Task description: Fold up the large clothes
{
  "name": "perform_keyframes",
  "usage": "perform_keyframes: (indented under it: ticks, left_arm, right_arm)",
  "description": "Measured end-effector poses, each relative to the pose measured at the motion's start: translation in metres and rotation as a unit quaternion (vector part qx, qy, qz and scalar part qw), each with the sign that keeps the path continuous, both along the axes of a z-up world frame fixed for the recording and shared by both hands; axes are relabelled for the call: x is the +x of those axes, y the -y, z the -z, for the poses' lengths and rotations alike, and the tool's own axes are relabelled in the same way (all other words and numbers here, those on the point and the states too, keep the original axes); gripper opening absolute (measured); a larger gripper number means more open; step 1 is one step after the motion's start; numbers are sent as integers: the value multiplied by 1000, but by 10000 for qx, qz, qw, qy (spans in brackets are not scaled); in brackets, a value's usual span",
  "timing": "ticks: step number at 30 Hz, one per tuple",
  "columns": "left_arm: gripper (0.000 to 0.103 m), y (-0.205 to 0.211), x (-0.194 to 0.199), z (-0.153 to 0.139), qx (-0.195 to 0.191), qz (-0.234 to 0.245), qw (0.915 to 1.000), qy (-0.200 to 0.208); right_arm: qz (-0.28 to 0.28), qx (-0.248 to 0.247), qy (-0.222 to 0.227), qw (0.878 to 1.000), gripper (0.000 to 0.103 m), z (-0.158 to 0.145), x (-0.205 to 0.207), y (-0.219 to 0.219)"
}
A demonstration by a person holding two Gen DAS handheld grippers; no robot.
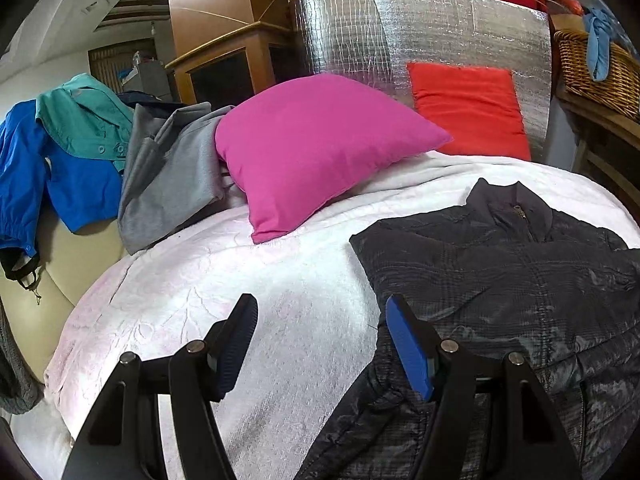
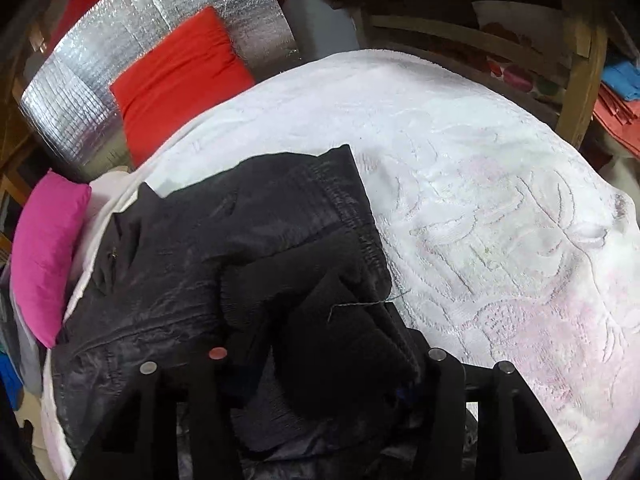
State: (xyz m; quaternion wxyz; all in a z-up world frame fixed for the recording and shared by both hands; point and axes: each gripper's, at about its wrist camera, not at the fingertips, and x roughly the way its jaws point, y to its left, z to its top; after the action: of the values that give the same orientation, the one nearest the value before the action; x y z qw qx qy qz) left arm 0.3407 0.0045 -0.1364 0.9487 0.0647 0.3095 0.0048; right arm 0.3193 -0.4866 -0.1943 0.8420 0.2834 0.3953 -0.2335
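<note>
While the black jacket lies zipped on the white blanket at about three o'clock, the left gripper hangs wide open and holds nothing. The right gripper has a dark sleeve bunched between its jaws, though the fingertips are hidden. The sleeve fold looks underway; next, lay it across the chest.

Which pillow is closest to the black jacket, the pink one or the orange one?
The pink pillow. Its corner reaches down onto the white blanket near the black jacket. The orange pillow sits farther back, leaning against the silver sheet.
</note>
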Motion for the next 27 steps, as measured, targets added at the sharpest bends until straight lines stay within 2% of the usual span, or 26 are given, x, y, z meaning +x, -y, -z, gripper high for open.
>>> perform_keyframes:
  ticks: [1,3,6,11,13,15,18,20,24,26,27]
  left_arm:
    - [68,1,0,0,13,-5,10000,8]
    - [68,2,0,0,33,1,10000,15]
    - [68,5,0,1,51,1,10000,5]
    - [68,10,3,4,93,20,9999,-84]
    - [68,13,8,9,71,78,9997,-239]
    - [73,15,17,16,-48,191,9982,-569]
    - [73,9,35,32,-513,254,9907,-1234]
    - [73,1,45,42,-942,271,9817,-1632]
    - [74,-10,59,58,-1698,367,9622,-2097]
    - [74,-12,63,65,-2033,425,9516,-2265]
    - [74,-12,64,66,-2142,457,9490,-2269]
  right_arm:
    - [8,32,60,10000,59,-1,-2,1]
    - [65,150,306,9994,70,-7,-10,6]
    - [66,265,453,9986,72,-8,-17,12]
    - [-58,582,396,9975,77,2,-21,24]
    - [-194,790,241,9964,77,13,-18,25]
    - [-303,967,163,9947,77,20,-15,25]
    - [-363,978,281,9941,77,16,-17,25]
    - [-404,1041,407,9929,77,12,-19,26]
    - [-482,1117,341,9920,79,19,-14,26]
    - [-528,1049,266,9927,79,24,-9,23]
    - [-561,974,266,9933,79,25,-7,21]
